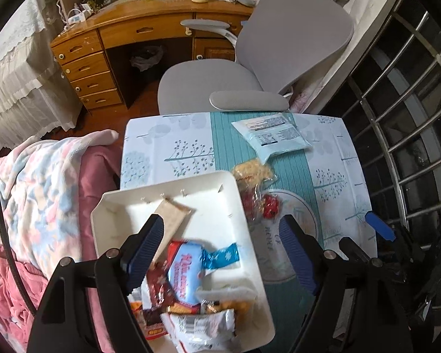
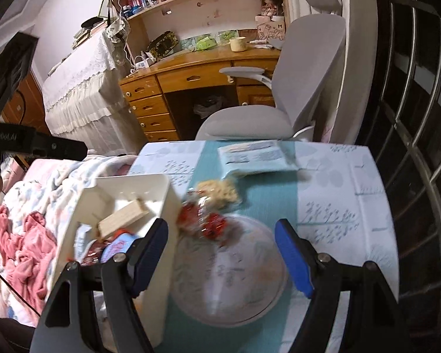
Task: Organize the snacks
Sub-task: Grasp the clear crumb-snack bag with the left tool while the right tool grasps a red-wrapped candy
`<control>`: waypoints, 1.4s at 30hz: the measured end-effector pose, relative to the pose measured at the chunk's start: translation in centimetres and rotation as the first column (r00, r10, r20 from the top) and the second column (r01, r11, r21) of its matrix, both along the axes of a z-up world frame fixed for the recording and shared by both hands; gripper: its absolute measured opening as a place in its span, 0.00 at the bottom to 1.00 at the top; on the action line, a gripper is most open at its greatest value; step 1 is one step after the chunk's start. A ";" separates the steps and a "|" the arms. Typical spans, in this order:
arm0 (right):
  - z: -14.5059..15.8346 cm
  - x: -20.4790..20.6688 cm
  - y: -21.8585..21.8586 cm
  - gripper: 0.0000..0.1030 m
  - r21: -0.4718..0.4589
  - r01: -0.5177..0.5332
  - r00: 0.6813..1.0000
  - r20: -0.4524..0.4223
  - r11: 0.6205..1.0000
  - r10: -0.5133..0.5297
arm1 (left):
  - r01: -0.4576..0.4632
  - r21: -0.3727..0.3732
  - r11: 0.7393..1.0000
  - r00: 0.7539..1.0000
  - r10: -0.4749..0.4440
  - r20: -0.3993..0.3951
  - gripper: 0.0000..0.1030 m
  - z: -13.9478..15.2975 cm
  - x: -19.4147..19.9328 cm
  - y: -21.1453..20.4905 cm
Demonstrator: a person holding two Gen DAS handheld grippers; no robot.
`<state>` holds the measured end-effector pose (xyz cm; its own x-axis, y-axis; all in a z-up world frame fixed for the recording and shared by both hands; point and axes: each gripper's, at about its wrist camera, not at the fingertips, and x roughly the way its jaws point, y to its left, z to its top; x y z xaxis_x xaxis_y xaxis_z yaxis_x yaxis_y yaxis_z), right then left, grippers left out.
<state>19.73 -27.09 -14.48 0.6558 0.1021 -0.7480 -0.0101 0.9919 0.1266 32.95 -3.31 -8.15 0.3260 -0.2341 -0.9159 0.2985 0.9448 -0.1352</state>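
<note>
behind the small table (image 1: 332, 153) stands a grey chair (image 1: 279, 44). both the left gripper (image 1: 220, 253) and the right gripper (image 2: 220, 253) are wide and hold nothing. the red candy bag (image 1: 261, 204), near the table's middle beside the white bin (image 1: 114, 206), looks light, soft and crinkly, so it seems best pinched at its loose top.

White bin (image 1: 173, 206) sitting at the counter's left edge, holding wrapped snacks (image 1: 182, 276). Red-wrapped candies (image 1: 269, 206), yellowish packet (image 1: 252, 172) and pale-blue pouch (image 1: 275, 136) lying mid-counter.
</note>
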 end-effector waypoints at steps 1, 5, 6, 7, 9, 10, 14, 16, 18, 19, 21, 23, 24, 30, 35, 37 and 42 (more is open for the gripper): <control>-0.3 0.5 -0.4 0.74 -0.015 0.002 1.000 0.005 1.000 -0.002 | 0.004 0.002 1.000 1.000 -0.004 -0.005 0.77 -0.2 0.5 -0.5; -1.6 2.1 -1.5 0.74 -0.051 0.002 1.000 0.016 0.999 -0.001 | 0.041 0.033 0.999 0.998 -0.039 -0.053 0.77 -1.7 3.0 -3.1; -1.9 2.5 -1.7 0.74 -0.053 -0.003 1.000 0.016 0.999 0.004 | 0.050 0.043 0.998 0.997 -0.048 -0.064 0.77 -2.1 3.6 -3.8; -2.5 2.9 -2.0 0.74 -0.054 -0.012 1.000 0.017 0.998 0.013 | 0.061 0.056 0.997 0.996 -0.056 -0.075 0.77 -2.7 4.2 -4.5; -3.5 3.9 -2.2 0.74 -0.068 -0.027 1.000 0.014 0.997 0.028 | 0.083 0.070 0.994 0.992 -0.076 -0.097 0.77 -3.9 5.4 -5.9; -4.1 4.2 -2.3 0.74 -0.077 -0.034 0.999 0.012 0.996 0.035 | 0.095 0.075 0.993 0.990 -0.086 -0.113 0.77 -4.6 6.0 -6.6; -6.1 5.7 -2.3 0.74 -0.087 -0.073 0.997 0.009 0.994 0.074 | 0.149 0.130 0.980 0.978 -0.126 -0.167 0.77 -7.9 8.3 -9.3; -7.1 6.3 -2.1 0.74 -0.064 -0.110 0.994 0.013 0.992 0.111 | 0.171 0.157 0.973 0.970 -0.139 -0.198 0.77 -9.5 9.3 -10.4; -7.8 6.4 -1.6 0.74 -0.049 -0.150 0.988 0.027 0.987 0.151 | 0.184 0.172 0.968 0.962 -0.141 -0.234 0.77 -11.1 10.2 -11.2; -8.2 6.4 -1.3 0.74 -0.047 -0.170 0.985 0.035 0.984 0.172 | 0.188 0.177 0.966 0.956 -0.139 -0.257 0.77 -12.0 10.6 -11.6; -8.9 6.3 -0.6 0.74 -0.052 -0.210 0.976 0.046 0.976 0.213 | 0.198 0.179 0.964 0.944 -0.138 -0.300 0.77 -13.5 11.2 -12.3; -9.7 6.2 0.2 0.74 -0.068 -0.257 0.964 0.054 0.964 0.260 | 0.203 0.186 0.961 0.933 -0.132 -0.336 0.77 -14.9 11.7 -13.0; -10.2 6.1 0.6 0.73 -0.077 -0.272 0.959 0.055 0.959 0.277 | 0.204 0.189 0.960 0.929 -0.129 -0.348 0.77 -15.5 11.9 -13.3; -12.1 5.8 2.5 0.73 -0.115 -0.333 0.941 0.026 0.936 0.338 | 0.233 0.232 0.944 0.901 -0.120 -0.417 0.77 -18.9 12.5 -15.7; -13.6 5.6 3.6 0.73 -0.143 -0.383 0.922 -0.007 0.913 0.386 | 0.268 0.272 0.924 0.889 -0.129 -0.438 0.77 -20.7 12.4 -17.4; -14.1 5.5 3.9 0.73 -0.150 -0.399 0.915 -0.007 0.905 0.403 | 0.282 0.295 0.913 0.886 -0.129 -0.446 0.77 -21.4 12.3 -17.8; -15.4 5.7 5.1 0.73 -0.184 -0.434 0.899 -0.021 0.882 0.438 | 0.300 0.357 0.885 0.884 -0.117 -0.453 0.77 -23.2 12.2 -18.8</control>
<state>25.43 -21.96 -29.89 0.5911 0.2470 -0.7678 -0.4474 0.8925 -0.0574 45.10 -22.16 -31.38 -0.1106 0.1679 -0.9796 0.4985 0.8620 0.0914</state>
